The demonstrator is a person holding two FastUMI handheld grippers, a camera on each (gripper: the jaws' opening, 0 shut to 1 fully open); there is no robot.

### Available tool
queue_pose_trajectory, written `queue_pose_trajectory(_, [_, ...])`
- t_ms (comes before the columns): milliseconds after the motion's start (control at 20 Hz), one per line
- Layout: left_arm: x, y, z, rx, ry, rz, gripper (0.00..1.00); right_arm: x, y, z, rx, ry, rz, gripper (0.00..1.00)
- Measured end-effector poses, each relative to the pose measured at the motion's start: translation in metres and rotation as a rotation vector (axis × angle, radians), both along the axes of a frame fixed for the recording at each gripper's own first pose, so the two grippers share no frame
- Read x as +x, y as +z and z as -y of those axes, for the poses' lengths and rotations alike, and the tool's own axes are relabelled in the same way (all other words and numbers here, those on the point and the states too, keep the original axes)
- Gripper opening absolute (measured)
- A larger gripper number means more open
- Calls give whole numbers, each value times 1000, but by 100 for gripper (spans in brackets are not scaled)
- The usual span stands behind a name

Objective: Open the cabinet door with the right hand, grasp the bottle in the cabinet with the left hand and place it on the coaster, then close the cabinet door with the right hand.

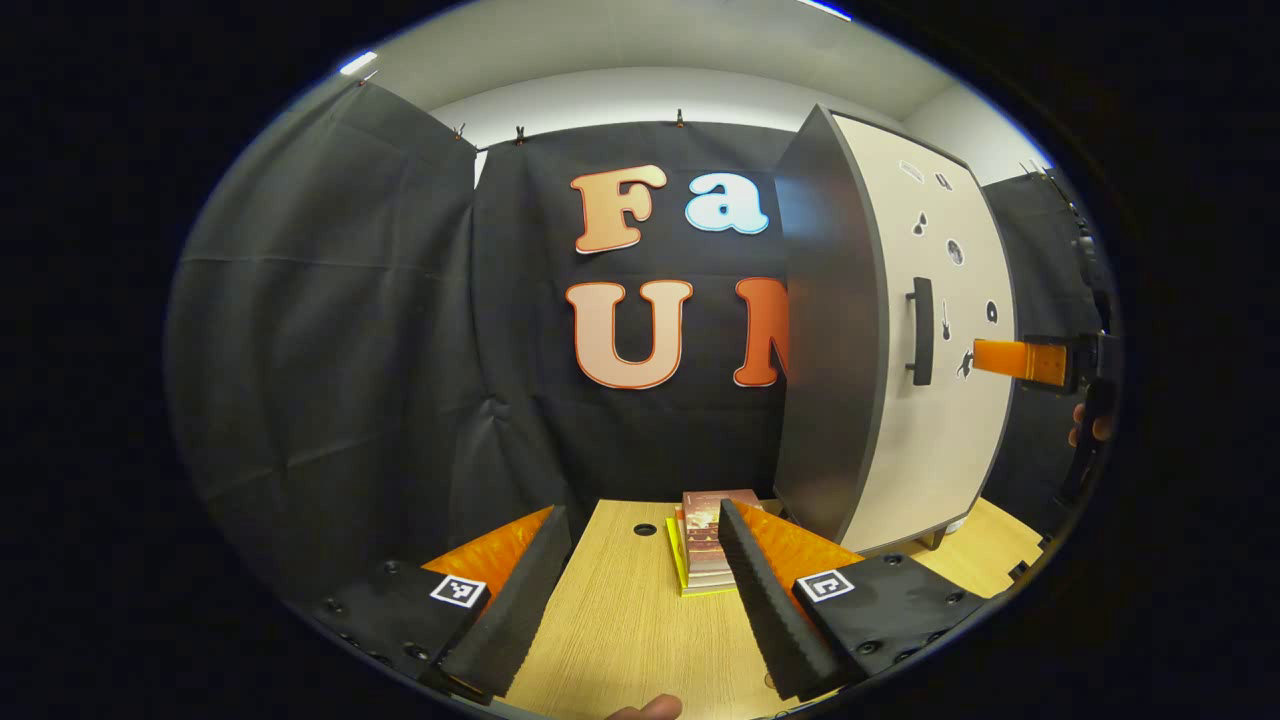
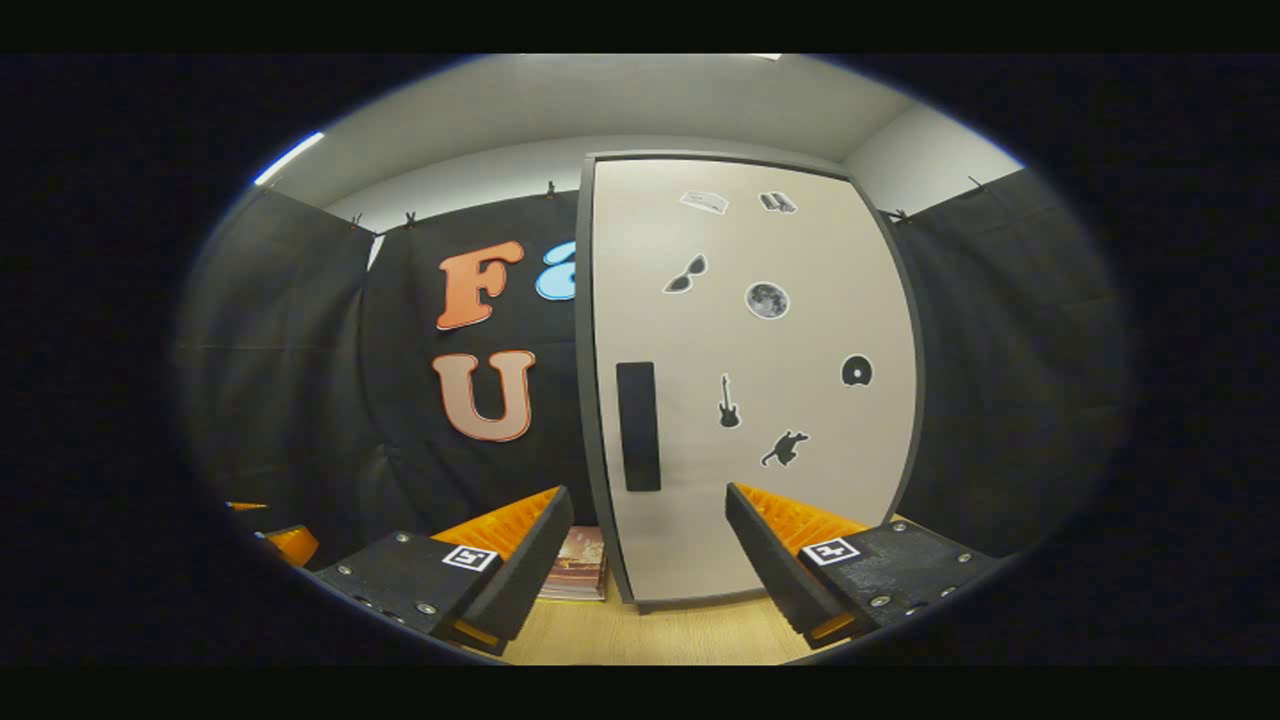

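1. The cabinet stands upright on the bench, closed door facing the right hand-held gripper, handle vertical.
2. Both the right and the left hand-held gripper have fingers apart, holding nothing.

The shut cabinet door blocks the way inside, its handle unobstructed ahead of the right gripper, while books sit left of the cabinet on the otherwise bare table.
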State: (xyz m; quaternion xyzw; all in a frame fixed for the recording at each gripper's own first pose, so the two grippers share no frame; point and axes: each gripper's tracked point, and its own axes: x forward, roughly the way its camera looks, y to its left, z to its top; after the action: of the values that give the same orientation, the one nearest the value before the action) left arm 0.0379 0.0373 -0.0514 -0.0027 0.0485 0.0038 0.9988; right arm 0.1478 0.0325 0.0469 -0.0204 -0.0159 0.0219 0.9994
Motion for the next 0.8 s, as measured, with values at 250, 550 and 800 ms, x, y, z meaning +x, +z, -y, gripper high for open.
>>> queue_pose_trajectory(250, [26,-16,-28,-7,40,-31,97,57,10,-1,10,-8,-14,95])
queue_pose_trajectory(550, [48,-30,-60,-4,94,-61,97,106,14,-10,3,-13,-11,94])
queue_pose_trajectory(800, [52,-34,-77,-3,119,-72,97,121,11,-11,18,-22,-22,70])
